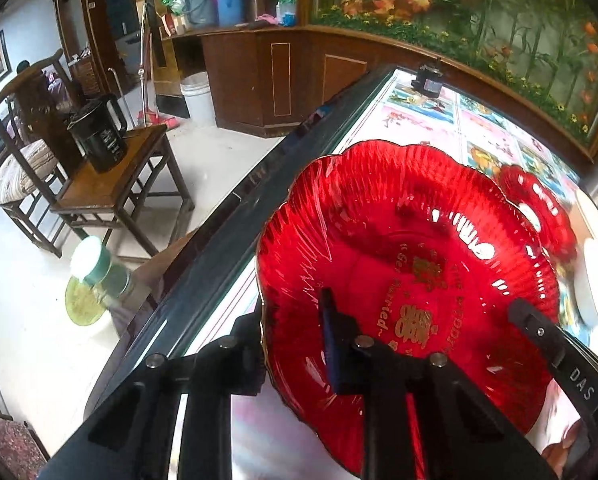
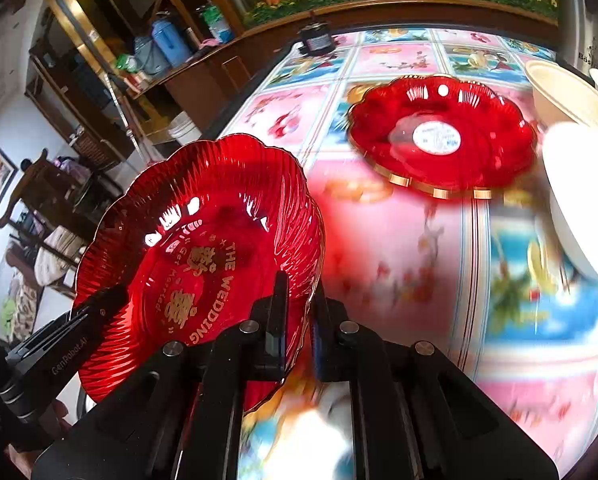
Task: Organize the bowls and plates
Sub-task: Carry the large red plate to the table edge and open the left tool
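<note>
We held the large red plate (image 2: 203, 256) between us, lifted clear of the table (image 2: 399, 240) and tilted, its scalloped, ribbed rim edged in gold and its well printed with gold lettering and double-happiness characters; our right gripper (image 2: 299, 304) was clamped on its rim, one finger inside the dish and the other behind it, the edge pinched between them; our left gripper (image 1: 291, 320) gripped the opposite rim in the same manner, one finger (image 1: 331, 320) lying over the red inner face and its partner behind the rim, so the plate (image 1: 411, 280) hung between both tools over the table's near edge (image 1: 235, 216). In the right wrist view the left tool appeared as a dark bar at the plate's lower left.

Further along the table a smaller red plate (image 2: 443, 136) sat flat on the flowered, tiled cloth, gold segments on its rim and a round white label at its centre; it was well apart from the plate we held. Just beside it, toward the right edge, stood white bowls (image 2: 579, 184), blurred, with a cream bowl (image 2: 563, 92) behind them. A small dark jar (image 2: 317, 40) stood at the table's far end.

Off the table, on the floor side, we saw a wooden stool (image 1: 111, 184) carrying a black kettle (image 1: 99, 136), and a white bucket (image 1: 197, 98) against the wooden counter.
</note>
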{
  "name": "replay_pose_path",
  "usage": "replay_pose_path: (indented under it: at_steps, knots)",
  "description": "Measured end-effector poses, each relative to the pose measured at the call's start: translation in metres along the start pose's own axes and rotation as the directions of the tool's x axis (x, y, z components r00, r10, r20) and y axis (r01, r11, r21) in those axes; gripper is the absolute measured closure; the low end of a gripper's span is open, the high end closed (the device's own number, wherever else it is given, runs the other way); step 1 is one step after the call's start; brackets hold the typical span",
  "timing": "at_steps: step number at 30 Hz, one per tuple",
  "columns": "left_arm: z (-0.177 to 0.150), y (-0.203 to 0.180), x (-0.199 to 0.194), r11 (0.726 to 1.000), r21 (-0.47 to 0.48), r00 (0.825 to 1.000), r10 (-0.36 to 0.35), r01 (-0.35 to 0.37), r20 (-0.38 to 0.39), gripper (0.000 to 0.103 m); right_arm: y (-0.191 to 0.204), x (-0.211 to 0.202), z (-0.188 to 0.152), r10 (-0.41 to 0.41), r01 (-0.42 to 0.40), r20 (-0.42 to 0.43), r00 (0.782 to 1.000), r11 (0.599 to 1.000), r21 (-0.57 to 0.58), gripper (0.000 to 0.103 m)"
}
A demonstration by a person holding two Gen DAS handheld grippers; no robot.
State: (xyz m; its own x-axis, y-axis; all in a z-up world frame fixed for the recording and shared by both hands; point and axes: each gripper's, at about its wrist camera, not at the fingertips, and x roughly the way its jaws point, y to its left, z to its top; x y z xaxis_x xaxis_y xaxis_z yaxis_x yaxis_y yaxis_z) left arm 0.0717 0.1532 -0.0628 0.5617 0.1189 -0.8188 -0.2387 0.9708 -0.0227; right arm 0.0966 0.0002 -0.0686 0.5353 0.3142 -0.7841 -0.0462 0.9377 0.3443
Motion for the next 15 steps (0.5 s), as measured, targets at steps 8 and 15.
replay_pose_path:
  at_steps: [8, 15]
  knots:
    - [-0.03, 0.022, -0.011, 0.999, -0.037, 1.0, 0.008, -0.009, -0.03, 0.081, 0.021, -0.022, -0.043, 0.003, -0.004, -0.013, 1.0, 0.998, -0.056, 0.094]
    - [-0.035, 0.029, 0.013, 0.999, -0.037, 0.997, 0.008, -0.011, -0.073, 0.07, 0.032, -0.003, -0.057, -0.013, 0.008, -0.052, 0.999, 0.995, -0.095, 0.093]
